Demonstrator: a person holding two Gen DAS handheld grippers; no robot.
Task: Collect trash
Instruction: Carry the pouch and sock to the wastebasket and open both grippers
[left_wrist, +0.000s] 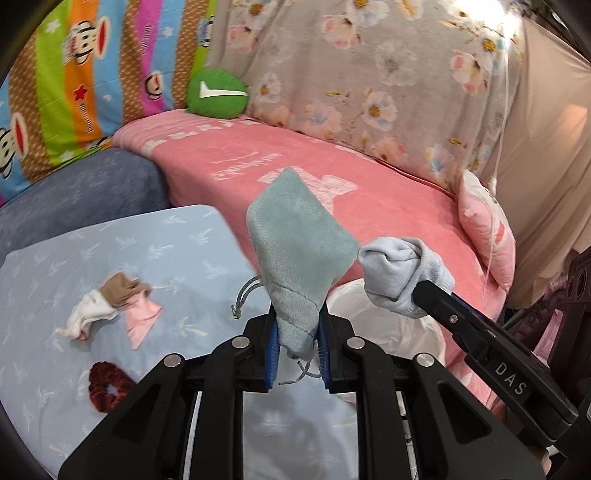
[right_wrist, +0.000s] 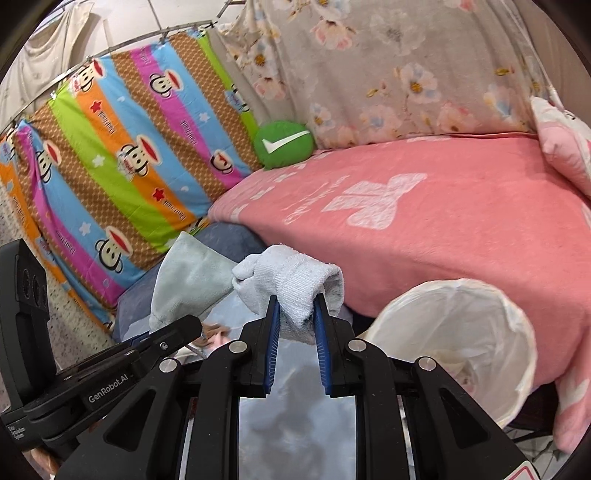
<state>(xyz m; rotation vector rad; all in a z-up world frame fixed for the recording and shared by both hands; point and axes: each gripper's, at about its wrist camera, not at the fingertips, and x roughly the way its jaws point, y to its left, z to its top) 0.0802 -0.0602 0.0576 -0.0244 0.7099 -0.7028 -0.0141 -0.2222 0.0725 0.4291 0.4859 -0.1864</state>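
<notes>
My left gripper (left_wrist: 297, 325) is shut on a pale green drawstring pouch (left_wrist: 299, 240) and holds it upright above the light blue sheet (left_wrist: 166, 251). My right gripper (right_wrist: 295, 314) is shut on a rolled pale blue sock (right_wrist: 291, 284); the sock also shows in the left wrist view (left_wrist: 400, 275), just right of the pouch. The pouch shows in the right wrist view (right_wrist: 188, 284), to the left of the sock. A bin lined with a white bag (right_wrist: 517, 332) stands low right of the right gripper, and its rim shows behind the pouch in the left wrist view (left_wrist: 388, 321).
On the blue sheet lie a small heap of white, brown and pink socks (left_wrist: 110, 306) and a dark red scrunchie (left_wrist: 109, 384). A pink blanket (left_wrist: 295, 155) covers the bed behind, with a green round cushion (left_wrist: 216, 94) and a pink pillow (left_wrist: 484, 225).
</notes>
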